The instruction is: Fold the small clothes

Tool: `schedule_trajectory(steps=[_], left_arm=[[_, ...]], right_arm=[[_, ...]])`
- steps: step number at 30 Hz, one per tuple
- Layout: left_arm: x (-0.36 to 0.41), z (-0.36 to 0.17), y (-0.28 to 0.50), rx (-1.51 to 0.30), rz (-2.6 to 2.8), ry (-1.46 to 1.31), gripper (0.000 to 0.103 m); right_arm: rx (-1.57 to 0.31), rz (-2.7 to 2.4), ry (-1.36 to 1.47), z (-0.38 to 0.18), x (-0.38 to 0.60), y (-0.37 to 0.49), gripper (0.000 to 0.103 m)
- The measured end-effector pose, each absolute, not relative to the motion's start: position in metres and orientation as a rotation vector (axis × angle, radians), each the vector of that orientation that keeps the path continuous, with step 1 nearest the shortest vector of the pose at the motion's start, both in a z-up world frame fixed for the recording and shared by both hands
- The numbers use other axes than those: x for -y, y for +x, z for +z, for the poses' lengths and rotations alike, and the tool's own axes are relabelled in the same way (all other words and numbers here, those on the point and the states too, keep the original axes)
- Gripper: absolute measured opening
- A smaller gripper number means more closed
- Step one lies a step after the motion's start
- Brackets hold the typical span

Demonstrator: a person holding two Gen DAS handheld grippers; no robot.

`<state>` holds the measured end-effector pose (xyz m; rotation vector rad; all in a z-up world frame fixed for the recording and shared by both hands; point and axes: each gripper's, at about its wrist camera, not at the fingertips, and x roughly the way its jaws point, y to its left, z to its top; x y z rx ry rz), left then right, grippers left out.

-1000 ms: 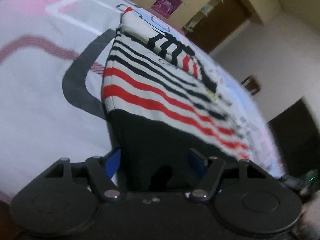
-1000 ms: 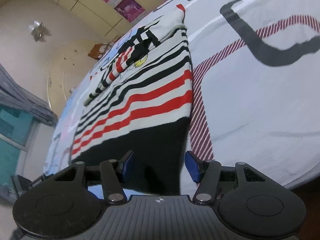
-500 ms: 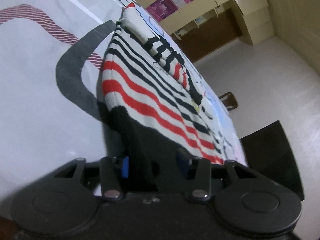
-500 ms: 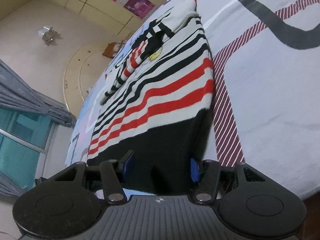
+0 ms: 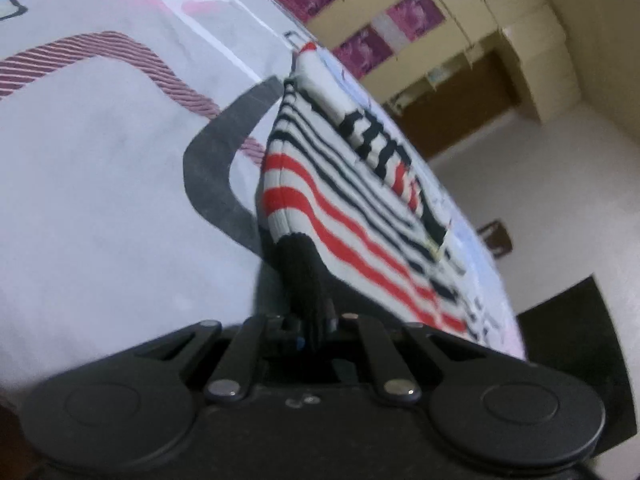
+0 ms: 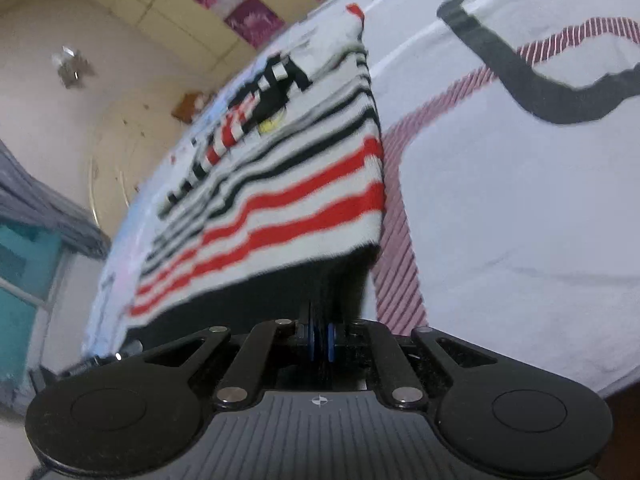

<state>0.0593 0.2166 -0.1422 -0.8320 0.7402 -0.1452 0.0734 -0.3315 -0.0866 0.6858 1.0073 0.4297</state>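
Note:
A small striped sweater (image 5: 352,208), white with red and black stripes and a black hem, lies on the patterned bed sheet (image 5: 100,200). It also shows in the right wrist view (image 6: 288,184). A sleeve is folded across its upper part. My left gripper (image 5: 314,326) is shut on the black hem at the sweater's left corner. My right gripper (image 6: 320,340) is shut on the black hem at its right corner. The hem is bunched and lifted a little at both grips.
The sheet (image 6: 520,200) spreads wide to both sides of the sweater, with grey and striped maroon shapes. Cupboards with purple posters (image 5: 360,44) stand beyond the bed. A curtained window (image 6: 24,240) is at the left in the right wrist view.
Both grippers went from open around the black hem to shut on it. The hem corners are now pinched and pulled up slightly.

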Motion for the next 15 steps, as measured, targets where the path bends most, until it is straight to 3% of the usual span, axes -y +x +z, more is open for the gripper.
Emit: schedule_trajectory(steps=[5, 15], left_arm=[[-0.218, -0.123, 0.060, -0.665, -0.151, -0.867, 0.006], [-0.215, -0.031, 0.109, -0.432, -0.238, -0.855, 0.006]], right_arm=[[-0.900, 0.455, 0.661, -0.056, 0.333, 0.082, 0.005], [-0.686, 0.485, 0.625, 0.020, 0.330, 0.140, 0.005]])
